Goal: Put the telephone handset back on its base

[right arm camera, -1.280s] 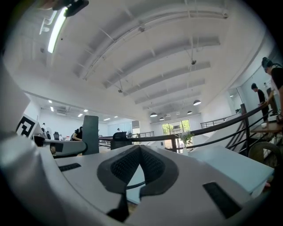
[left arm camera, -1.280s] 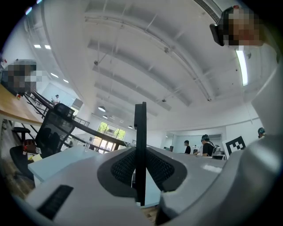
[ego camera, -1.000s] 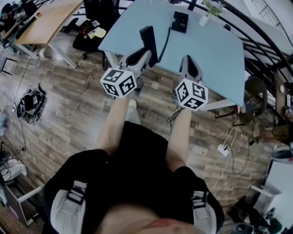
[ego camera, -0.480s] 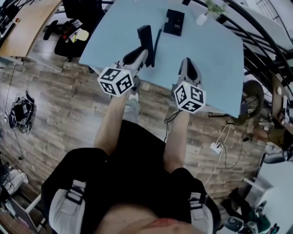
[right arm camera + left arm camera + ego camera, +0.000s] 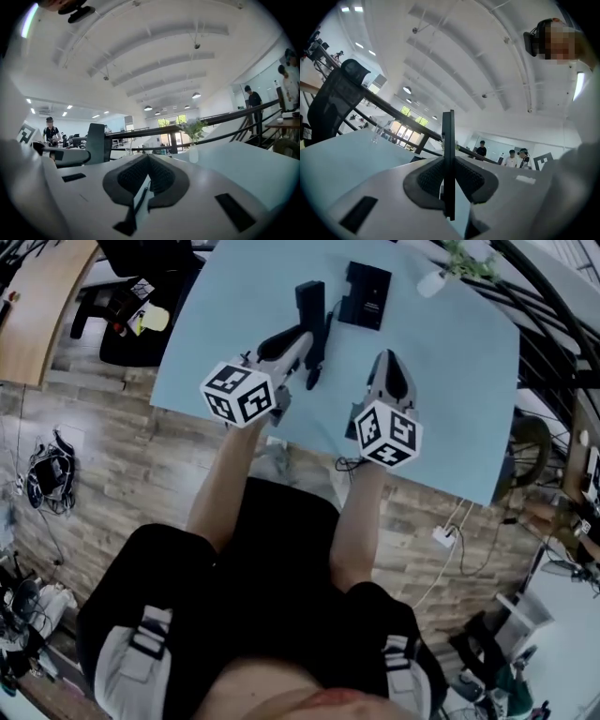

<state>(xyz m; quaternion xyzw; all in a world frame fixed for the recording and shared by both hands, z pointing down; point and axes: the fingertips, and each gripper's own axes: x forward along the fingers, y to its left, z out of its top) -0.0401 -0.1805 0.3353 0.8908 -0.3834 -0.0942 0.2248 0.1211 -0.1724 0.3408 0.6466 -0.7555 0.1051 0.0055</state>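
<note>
One telephone handset (image 5: 310, 307), black and long, clamped in the left gripper (image 5: 296, 343). In the left gripper view, seen edge-on as a thin dark bar, upright between the two ribbed pads (image 5: 429, 180). Both pads pressed against its sides, its upper part rising well past the fingertips. In the head view, placed over the light blue table (image 5: 441, 381), just left of the base (image 5: 366, 294): near it but apart from it. Cannot tell whether its lower end touches the tabletop.

One base only, black and flat on the table, toward the far edge.

Two grippers in all, each with one marker cube: the left cube (image 5: 240, 393) and the right cube (image 5: 388, 434). The right gripper (image 5: 388, 362) over the near part of the table, to the right of the handset and apart from it, jaws together with nothing between them.

One small white vase (image 5: 433, 282) with a green plant, right of the base near the far edge. In the left gripper view, one clear glass (image 5: 376, 136) on the table, one black office chair (image 5: 333, 103) beyond it, and a few persons (image 5: 480, 150) standing far behind.
</note>
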